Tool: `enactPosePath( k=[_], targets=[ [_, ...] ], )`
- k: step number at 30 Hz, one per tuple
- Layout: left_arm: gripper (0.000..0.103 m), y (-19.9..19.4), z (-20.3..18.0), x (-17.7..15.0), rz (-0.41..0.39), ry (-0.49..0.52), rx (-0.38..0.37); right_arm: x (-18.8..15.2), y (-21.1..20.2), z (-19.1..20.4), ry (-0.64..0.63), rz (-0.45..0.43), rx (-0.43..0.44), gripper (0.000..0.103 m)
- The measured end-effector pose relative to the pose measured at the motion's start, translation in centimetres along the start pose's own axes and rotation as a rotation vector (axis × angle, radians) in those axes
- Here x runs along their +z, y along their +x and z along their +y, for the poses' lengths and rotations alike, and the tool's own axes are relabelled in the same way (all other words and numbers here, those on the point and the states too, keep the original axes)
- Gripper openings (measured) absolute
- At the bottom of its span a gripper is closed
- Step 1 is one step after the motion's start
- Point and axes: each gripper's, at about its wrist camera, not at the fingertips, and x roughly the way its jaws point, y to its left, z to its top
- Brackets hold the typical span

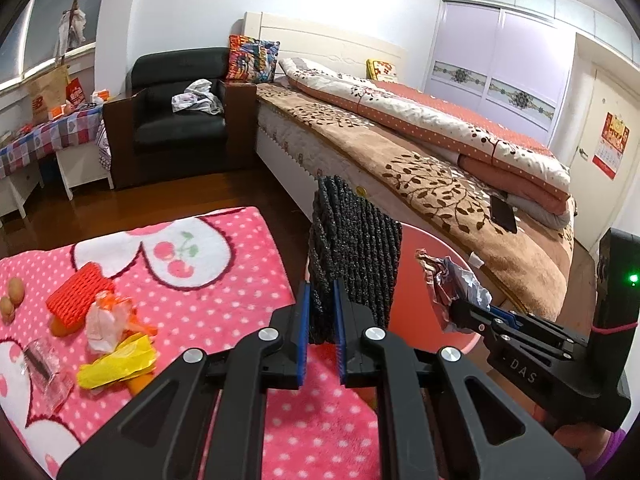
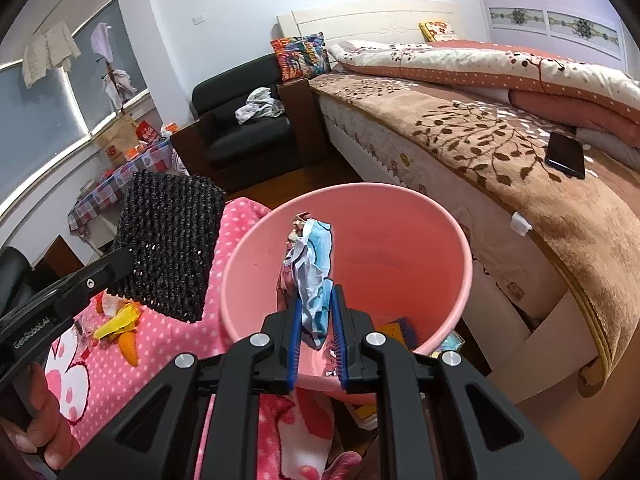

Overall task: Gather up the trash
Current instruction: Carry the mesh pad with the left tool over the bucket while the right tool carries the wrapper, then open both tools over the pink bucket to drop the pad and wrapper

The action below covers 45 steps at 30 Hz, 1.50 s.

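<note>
Right gripper (image 2: 316,320), jaws pressed onto a crumpled wrapper (image 2: 310,268), which stands up from between the blue pads directly above the mouth of the pink bin (image 2: 436,208). Left gripper (image 1: 322,312), likewise pinching a sheet of black foam netting (image 1: 354,248), held upright just beside the bin's near rim and partly over the pink blanket (image 1: 224,280). The step in hand appears to be the drop: release is best made with each piece wholly inside the rim line, the wrapper first, then the netting carried further across so its broad sheet does not catch on the rim. Farther off on the blanket lie more scraps: yellow wrapper (image 1: 116,364), red foam netting (image 1: 76,296), clear plastic (image 1: 46,372). Beyond, the bed (image 2: 500,152).
</note>
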Motion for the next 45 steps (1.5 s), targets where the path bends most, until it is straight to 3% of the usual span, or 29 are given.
enactPosePath(
  k=[21,35,38,40,45],
  targets=[
    [0.011,6.2,-1.5,0.2,0.089,0.007,0.001,0.4,2.6,-3.2,0.055,0.035,-0.037,0.014],
    [0.011,8.0,-0.9,0.2,0.133,-0.06,-0.054,0.3,3.9,-4.1,0.073,0.057,-0.051,0.014],
    [0.015,8.1,-1.0,0.1,0.139,-0.063,-0.071,0.3,4.1,-4.2,0.075,0.059,-0.052,0.014],
    [0.027,8.0,-1.1,0.1,0.136,-0.06,-0.075,0.3,4.1,-4.2,0.075,0.059,-0.052,0.014],
    [0.029,7.7,-1.5,0.1,0.131,-0.056,-0.08,0.3,4.3,-4.3,0.077,0.06,-0.054,0.014]
  ],
)
